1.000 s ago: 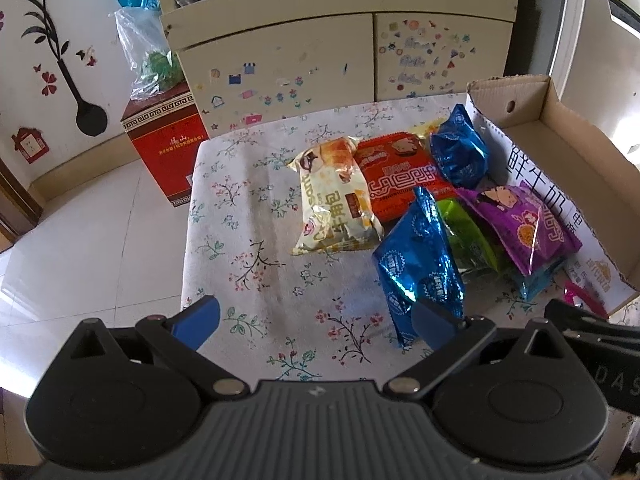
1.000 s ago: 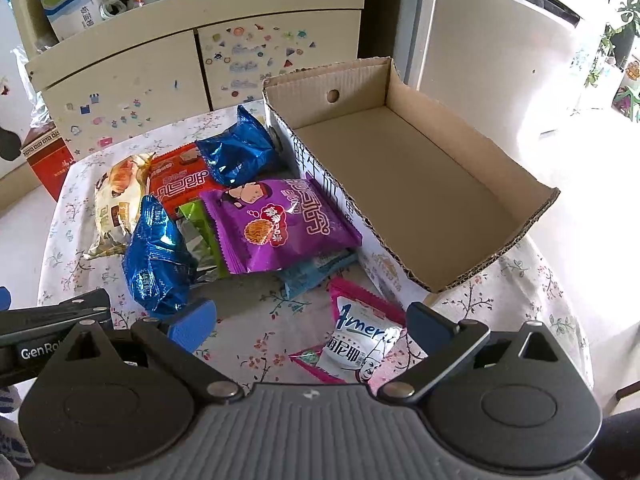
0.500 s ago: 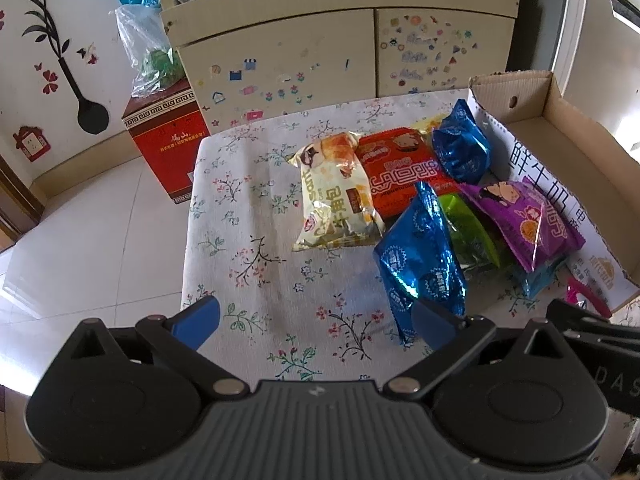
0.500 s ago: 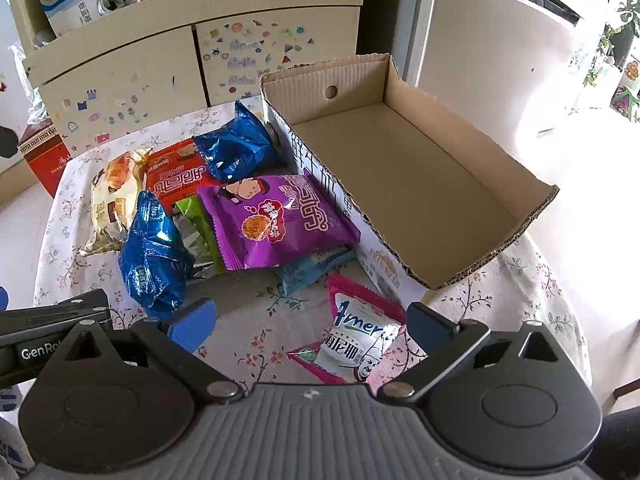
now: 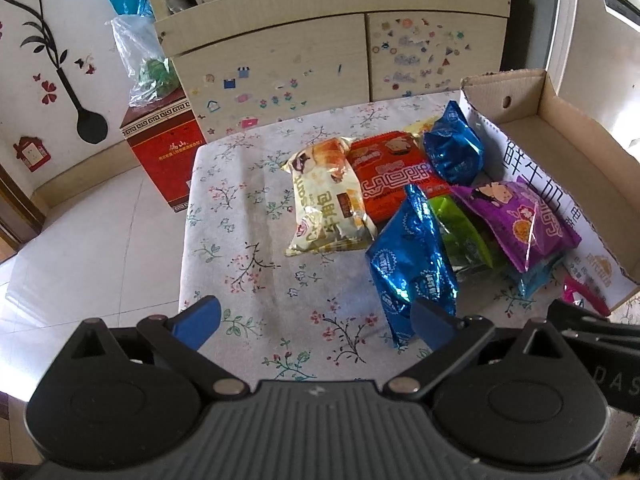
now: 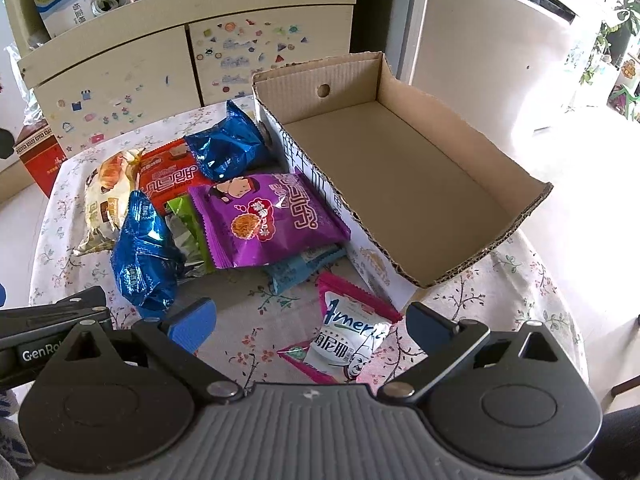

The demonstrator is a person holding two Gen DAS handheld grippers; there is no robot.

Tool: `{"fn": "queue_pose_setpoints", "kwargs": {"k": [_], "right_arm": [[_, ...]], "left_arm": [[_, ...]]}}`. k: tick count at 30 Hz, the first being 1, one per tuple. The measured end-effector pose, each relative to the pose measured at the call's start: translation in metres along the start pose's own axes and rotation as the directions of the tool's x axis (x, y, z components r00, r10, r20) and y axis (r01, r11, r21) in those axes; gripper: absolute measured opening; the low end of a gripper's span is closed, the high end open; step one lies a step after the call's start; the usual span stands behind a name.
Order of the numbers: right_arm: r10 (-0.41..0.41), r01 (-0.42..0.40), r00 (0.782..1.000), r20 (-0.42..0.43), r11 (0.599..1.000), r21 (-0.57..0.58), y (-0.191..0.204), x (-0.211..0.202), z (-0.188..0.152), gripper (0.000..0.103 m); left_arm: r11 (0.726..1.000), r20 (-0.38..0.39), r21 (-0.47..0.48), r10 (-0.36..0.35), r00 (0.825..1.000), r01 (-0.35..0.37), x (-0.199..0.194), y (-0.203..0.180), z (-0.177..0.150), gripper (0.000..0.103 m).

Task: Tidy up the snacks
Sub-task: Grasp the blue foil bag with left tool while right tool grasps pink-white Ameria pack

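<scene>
My job is to put the snacks into the cardboard box, and it has nothing in it yet, so I think I am at the very start. All the snacks lie on the flowery table, in a heap just left of the box. My right claw is spread wide and holds nothing. It hangs over the pink and white packet, which lies alone near the front corner of the box. I think this is the 1 to take first. To do it well I should come straight down so 1 finger lands on each side of the packet, then squeeze softly, because the bag looks puffy and slippery and could pop out. Then I should lift it high over the box wall before I let go. My left claw is spread wide too and holds nothing. It waits over bare cloth, far left of the box, with the near blue foil bag just ahead of its right finger. My right view shows the whole inside of the box and all of the pink and white packet. My left view shows only a pink corner of that packet, beside the box. But my left view shows the bread packet clearly, at the left edge of the heap, with the red packet touching it. The purple packet leans against the box wall.
</scene>
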State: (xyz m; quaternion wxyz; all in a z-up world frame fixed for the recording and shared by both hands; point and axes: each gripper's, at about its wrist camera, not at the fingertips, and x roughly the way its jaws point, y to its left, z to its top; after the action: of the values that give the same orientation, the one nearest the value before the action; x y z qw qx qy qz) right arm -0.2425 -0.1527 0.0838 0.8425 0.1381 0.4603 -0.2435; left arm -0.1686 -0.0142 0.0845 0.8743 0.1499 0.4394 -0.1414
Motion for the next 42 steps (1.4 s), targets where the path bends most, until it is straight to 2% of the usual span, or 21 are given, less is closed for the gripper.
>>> {"fn": "queue_pose_setpoints", "kwargs": {"k": [9, 11, 14, 18, 22, 31, 42], "right_arm": [[0.013, -0.013, 1.000, -0.009, 1.000, 0.004, -0.005, 0.002, -0.002, 0.103], [0.045, -0.044, 0.999, -0.014, 0.999, 0.022, -0.011, 0.001, -0.001, 0.103], [0.131, -0.129, 0.991, -0.019, 0.989, 0.076, -0.024, -0.001, 0.001, 0.103], [0.168, -0.166, 0.986, -0.012, 0.979, 0.115, -0.043, -0.002, 0.002, 0.103], [0.210, -0.201, 0.977, -0.022, 0.957, 0.208, -0.069, 0.002, 0.001, 0.103], [0.275, -0.215, 0.955, -0.109, 0.897, 0.385, -0.095, 0.029, -0.015, 0.099], [0.296, -0.220, 0.943, -0.149, 0.895, 0.389, -0.080, 0.052, -0.018, 0.094]], "left_arm": [[1.000, -0.001, 0.005, -0.018, 1.000, 0.018, 0.000, -0.003, -0.002, 0.099], [0.999, 0.000, -0.018, -0.040, 0.999, 0.040, -0.001, -0.001, -0.003, 0.100], [0.991, 0.001, -0.074, -0.113, 0.994, 0.112, -0.002, 0.007, 0.000, 0.100], [0.989, 0.019, -0.107, -0.101, 0.995, 0.103, -0.003, 0.016, 0.004, 0.100], [0.977, 0.036, -0.165, -0.129, 0.991, 0.133, -0.003, 0.028, 0.008, 0.100], [0.964, 0.047, -0.178, -0.193, 0.980, 0.198, 0.012, 0.019, 0.007, 0.101], [0.945, 0.066, -0.183, -0.263, 0.963, 0.270, 0.032, 0.000, 0.011, 0.101]]}}
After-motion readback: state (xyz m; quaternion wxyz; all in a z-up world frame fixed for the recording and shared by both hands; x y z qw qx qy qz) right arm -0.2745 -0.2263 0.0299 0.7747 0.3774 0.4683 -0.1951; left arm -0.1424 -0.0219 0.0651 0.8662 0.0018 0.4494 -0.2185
